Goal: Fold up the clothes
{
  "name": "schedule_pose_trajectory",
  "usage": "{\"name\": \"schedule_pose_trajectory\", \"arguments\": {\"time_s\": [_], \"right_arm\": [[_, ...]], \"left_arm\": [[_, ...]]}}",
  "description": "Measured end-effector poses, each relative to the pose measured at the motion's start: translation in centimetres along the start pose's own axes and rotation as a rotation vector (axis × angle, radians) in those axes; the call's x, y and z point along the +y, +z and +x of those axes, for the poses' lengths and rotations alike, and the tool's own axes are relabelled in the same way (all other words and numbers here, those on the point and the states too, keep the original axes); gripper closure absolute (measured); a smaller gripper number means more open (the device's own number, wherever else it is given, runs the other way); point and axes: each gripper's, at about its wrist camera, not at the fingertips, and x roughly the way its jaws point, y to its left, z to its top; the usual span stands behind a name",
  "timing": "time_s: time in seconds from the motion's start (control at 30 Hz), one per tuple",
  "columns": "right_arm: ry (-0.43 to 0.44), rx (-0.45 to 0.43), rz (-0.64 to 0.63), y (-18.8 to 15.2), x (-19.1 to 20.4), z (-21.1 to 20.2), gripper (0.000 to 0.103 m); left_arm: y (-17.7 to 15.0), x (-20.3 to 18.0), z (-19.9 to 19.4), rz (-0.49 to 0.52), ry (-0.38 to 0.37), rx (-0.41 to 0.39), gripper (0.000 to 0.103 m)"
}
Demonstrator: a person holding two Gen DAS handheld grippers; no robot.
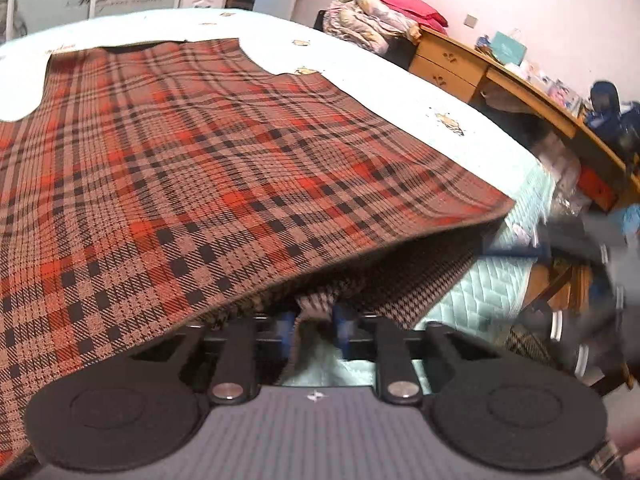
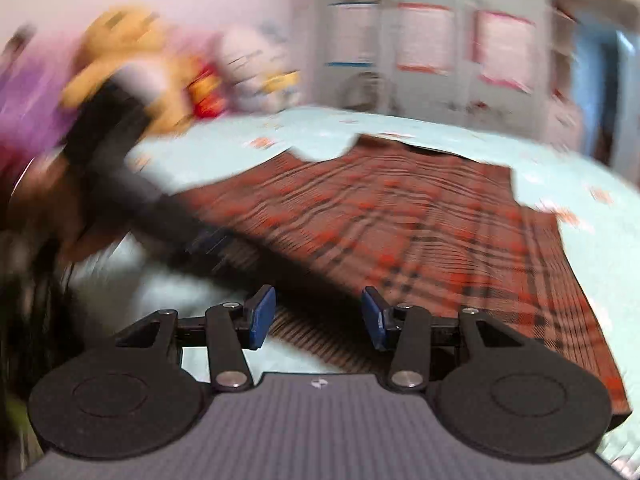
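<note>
Fingers of the left gripper [image 1: 314, 330] closed on the near hem of the plaid sleeveless dress [image 1: 200, 160], tips hidden under the lifted cloth. Hem raised off the bed, baring a houndstooth underside [image 1: 400, 288]. Fingers of the right gripper [image 2: 318, 318] apart, blue pads clear of the fabric, the hem's other end just beyond them.

Dress in brown, orange-red and black checks, spread flat farther back on the pale mint quilted bedspread [image 1: 400, 88]. Two scooped armholes and a shallow neckline at the far end.

Beyond the bed's edge, in the left wrist view only: wooden desk [image 1: 520, 88] with two drawers [image 1: 448, 66] pushed in, contents unseen. Teal paper bag [image 1: 508, 46] upright on top, inside not visible. Heap of bedding [image 1: 368, 20] under a red pillow at the desk's far end.

In the right wrist view only, heavily blurred: plush toys [image 2: 132, 60] at the bed's far side and tall wardrobe doors [image 2: 440, 40] behind.
</note>
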Motion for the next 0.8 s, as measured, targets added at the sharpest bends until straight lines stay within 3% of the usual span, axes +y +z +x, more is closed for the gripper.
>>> {"name": "schedule_pose_trajectory", "arguments": {"time_s": [0.17,0.43,0.6,0.8], "right_arm": [[-0.075,0.137,-0.33,-0.9,3.8,4.1,0.057],[-0.159,0.154,-0.654,0.0,6.6,7.5,0.059],[-0.204,0.132,-0.706,0.1,7.5,8.5,0.102],[-0.16,0.063,-0.586,2.6,6.8,6.4,0.103]], "left_arm": [[1.1,1.0,-0.5,-0.054,-0.037,-0.01,0.099],[2.4,1.4,-1.1,-0.084,-0.073,-0.016,0.1],[2.9,1.6,-2.1,-0.087,-0.08,-0.034,0.1],[3.9,1.2,-4.1,-0.071,-0.106,-0.067,0.1]]}}
